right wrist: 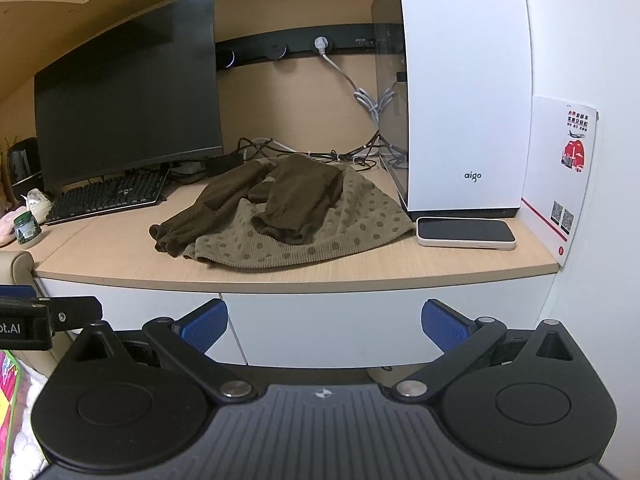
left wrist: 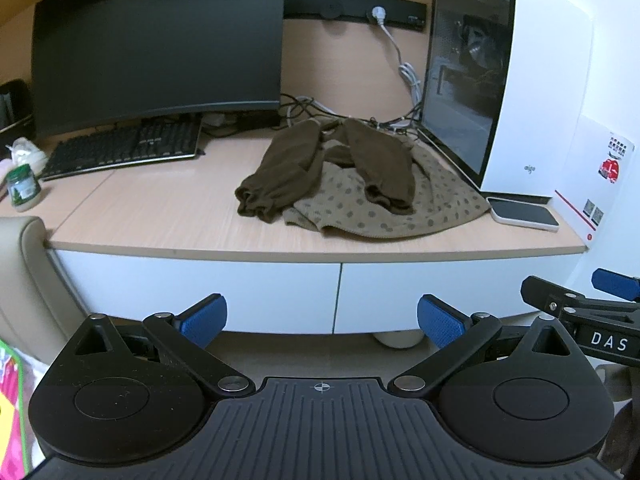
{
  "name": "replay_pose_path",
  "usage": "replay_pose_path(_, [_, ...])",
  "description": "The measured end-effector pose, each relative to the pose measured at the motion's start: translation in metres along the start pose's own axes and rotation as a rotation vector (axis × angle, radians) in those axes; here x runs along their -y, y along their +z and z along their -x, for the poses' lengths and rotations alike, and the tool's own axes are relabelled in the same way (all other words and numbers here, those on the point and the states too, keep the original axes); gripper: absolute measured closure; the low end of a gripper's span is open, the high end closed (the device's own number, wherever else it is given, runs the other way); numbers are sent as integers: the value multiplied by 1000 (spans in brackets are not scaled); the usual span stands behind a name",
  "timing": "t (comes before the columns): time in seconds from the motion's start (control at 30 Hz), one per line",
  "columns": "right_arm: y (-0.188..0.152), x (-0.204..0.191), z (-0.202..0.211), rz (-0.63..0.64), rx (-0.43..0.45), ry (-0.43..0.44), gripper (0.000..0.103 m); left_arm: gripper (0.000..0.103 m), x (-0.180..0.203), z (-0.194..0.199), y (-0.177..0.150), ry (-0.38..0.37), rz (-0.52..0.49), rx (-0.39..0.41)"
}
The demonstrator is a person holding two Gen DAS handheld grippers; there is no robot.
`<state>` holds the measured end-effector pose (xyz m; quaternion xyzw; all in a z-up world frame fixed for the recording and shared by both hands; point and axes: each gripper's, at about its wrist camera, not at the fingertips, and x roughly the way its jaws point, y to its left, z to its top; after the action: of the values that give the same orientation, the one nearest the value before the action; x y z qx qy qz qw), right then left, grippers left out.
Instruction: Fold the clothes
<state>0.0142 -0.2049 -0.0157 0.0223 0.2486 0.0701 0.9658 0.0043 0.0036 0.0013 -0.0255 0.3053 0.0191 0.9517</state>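
My claws' blue pads (left wrist: 204, 316) look rough and dimpled, their black arms matt plastic with shiny metal pivots. On the pale, smooth wood-grain desk (left wrist: 160, 208), a soft ribbed knit garment (left wrist: 360, 196), tan with dots and plain brown sleeves, lies beside a glossy phone (left wrist: 524, 214) and satin-white computer case (right wrist: 464, 92).

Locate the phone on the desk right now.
The phone lies flat, screen up, on the right end of the desk, right in front of the white PC case and just right of the polka-dot garment.
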Motion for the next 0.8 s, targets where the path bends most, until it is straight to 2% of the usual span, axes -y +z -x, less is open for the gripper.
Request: replay_pose_path(0.8, [-2,10,-5,-26,-32,14,0,0,12,-6,2,-27,-2,-27])
